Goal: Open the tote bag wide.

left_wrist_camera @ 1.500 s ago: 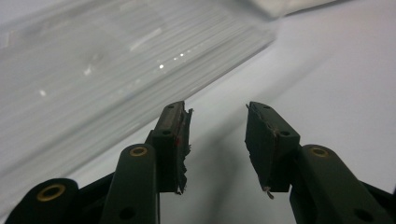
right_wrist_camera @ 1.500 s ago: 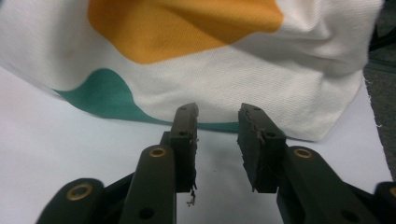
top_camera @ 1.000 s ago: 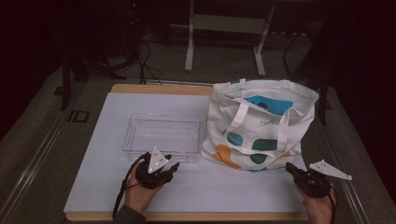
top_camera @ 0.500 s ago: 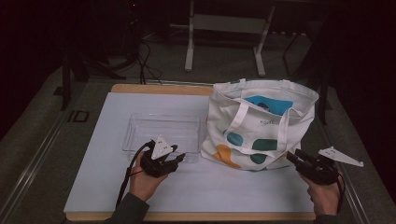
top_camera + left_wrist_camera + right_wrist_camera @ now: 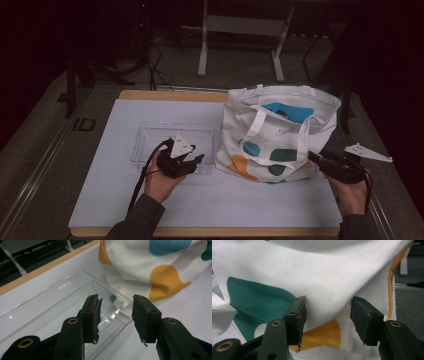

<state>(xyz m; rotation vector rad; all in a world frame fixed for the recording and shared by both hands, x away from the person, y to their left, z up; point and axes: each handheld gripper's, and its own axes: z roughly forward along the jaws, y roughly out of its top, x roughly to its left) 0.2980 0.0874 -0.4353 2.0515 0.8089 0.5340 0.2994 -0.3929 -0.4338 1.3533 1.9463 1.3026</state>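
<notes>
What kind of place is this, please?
Probably a lab or studio set up for recording, not a home. A white work table stands on grey carpet in a dark room, with metal stand legs and loose cables behind it. On it are a tote bag and a clear tray.

I can see a tiny dark mark of print on the white cloth bag with teal and orange spots [image 5: 272, 135], but it is too small to read. I find no other words or numbers.
</notes>
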